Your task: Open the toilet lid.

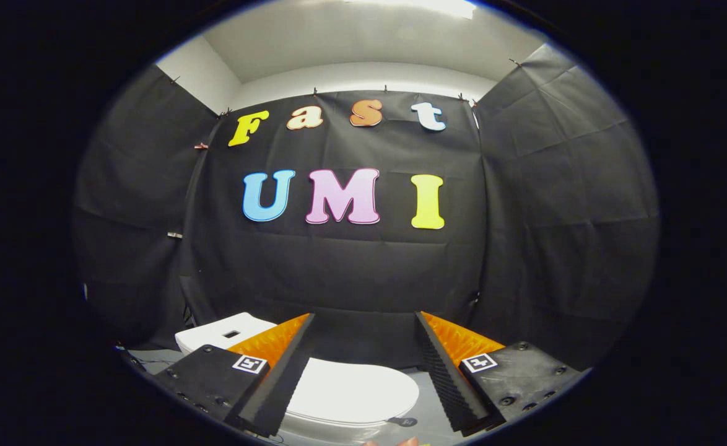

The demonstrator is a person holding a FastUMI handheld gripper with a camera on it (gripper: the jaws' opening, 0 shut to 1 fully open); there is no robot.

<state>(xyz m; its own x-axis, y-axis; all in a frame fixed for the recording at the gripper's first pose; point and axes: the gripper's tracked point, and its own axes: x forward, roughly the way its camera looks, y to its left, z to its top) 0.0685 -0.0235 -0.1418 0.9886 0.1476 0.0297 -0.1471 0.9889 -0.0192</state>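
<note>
Gripper [363, 322] held above the toilet, looking forward and slightly down toward the booth's back wall. Fingers spread wide apart, a broad gap between the two tips; nothing sits between them and neither finger touches anything — the claw holds nothing.

Toilet lid [351, 390] lies below and between the fingers, down flat on the bowl, closed. It is white, smooth and oval, with its rounded front end pointing toward the right finger. The left finger crosses in front of the lid's rear part and hides it. The lid looks well below the fingertips, not in contact with them.

Cistern [224, 333] — white, boxy, with a small dark slot on its top face — stands behind the lid, beyond and to the outside of the left finger, close against the black cloth wall [351, 272].

Small dark round tab [405, 422] on the grey floor [428, 402], just beside the lid's front rim, near the inner edge of the right finger. What it is cannot be told.

Each finger mount carries a square black-and-white marker [250, 363]; the second marker sits on the right mount.

Pale ceiling [363, 43] with a bright light strip above the cloth walls
</note>
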